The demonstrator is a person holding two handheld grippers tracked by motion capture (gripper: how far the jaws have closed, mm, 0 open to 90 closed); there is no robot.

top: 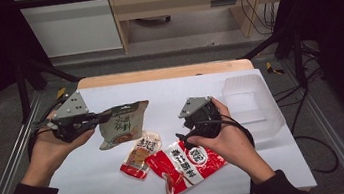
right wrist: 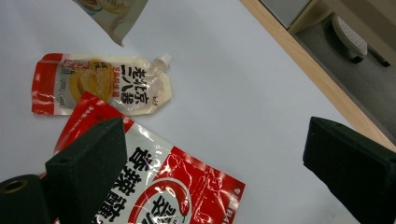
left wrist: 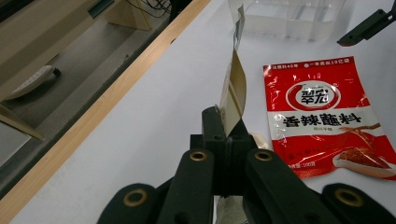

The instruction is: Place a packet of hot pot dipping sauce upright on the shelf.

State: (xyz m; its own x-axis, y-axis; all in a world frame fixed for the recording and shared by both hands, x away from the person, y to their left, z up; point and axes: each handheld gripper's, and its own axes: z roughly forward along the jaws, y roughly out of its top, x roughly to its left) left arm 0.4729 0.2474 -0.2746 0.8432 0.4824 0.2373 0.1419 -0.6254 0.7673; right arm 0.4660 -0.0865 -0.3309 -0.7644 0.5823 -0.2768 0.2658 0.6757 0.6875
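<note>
light: bright tabletop, dark surround | focus: soft — glare on packets

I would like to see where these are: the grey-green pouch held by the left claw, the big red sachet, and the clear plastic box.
grey-green pouch (top: pixel 122 126), high view, on its printed front.
big red sachet (left wrist: pixel 322 116), left gripper view, on its white label band.
clear plastic box (top: pixel 250 98), high view, on its near wall.

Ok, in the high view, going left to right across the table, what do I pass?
Left gripper → grey-green pouch clamped in it → small spouted sauce pouch → big red packet → right gripper → clear plastic tub.
</note>
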